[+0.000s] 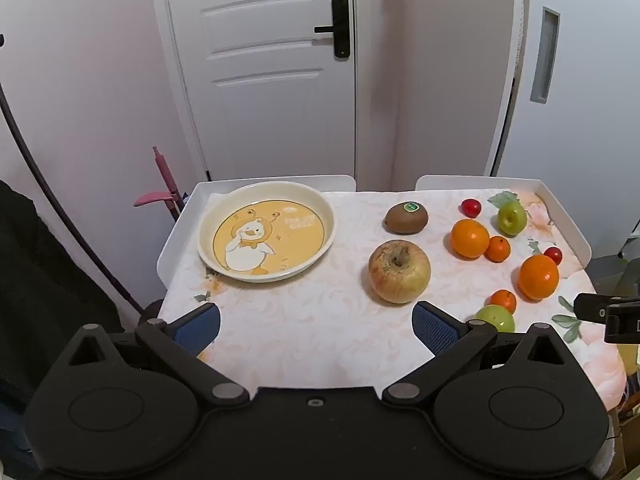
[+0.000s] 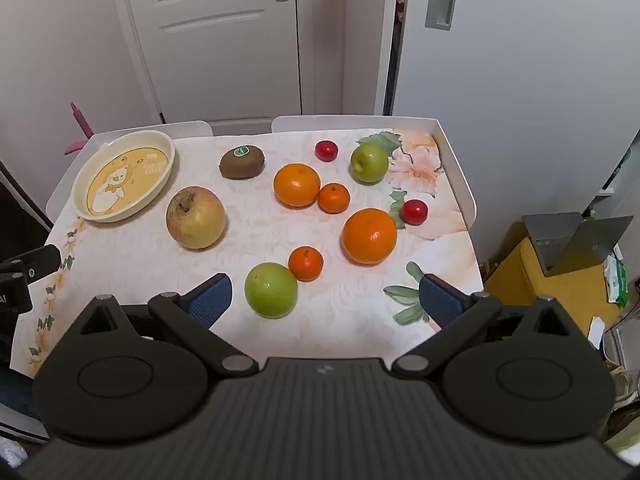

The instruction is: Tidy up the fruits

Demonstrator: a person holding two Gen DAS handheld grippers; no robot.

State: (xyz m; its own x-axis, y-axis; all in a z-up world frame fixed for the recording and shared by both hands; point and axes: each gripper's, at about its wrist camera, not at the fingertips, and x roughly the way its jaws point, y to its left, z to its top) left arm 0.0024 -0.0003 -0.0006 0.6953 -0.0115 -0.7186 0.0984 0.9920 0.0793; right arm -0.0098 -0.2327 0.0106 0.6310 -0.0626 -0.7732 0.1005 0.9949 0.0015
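White doors stand behind a worktop (image 2: 132, 272) under a pale floral cloth, and nothing is sorted yet: the duck-print plate (image 1: 320, 216) sits bare at the far left corner. Both tools hover over the near edge, tilted down, jaws spread wide, nothing between them. The left tool (image 1: 316, 320) faces bare cloth, with the big russet apple (image 1: 399, 271) just ahead of its right finger and the plate ahead to its left. The right tool (image 2: 326, 298) has a green apple (image 2: 271, 290) lying almost between its fingers, toward the left one, and a small mandarin (image 2: 305, 263) touching that apple behind. So the right tool is the nearer one for the first pick, I'd say, but the plate lies well across to its left.
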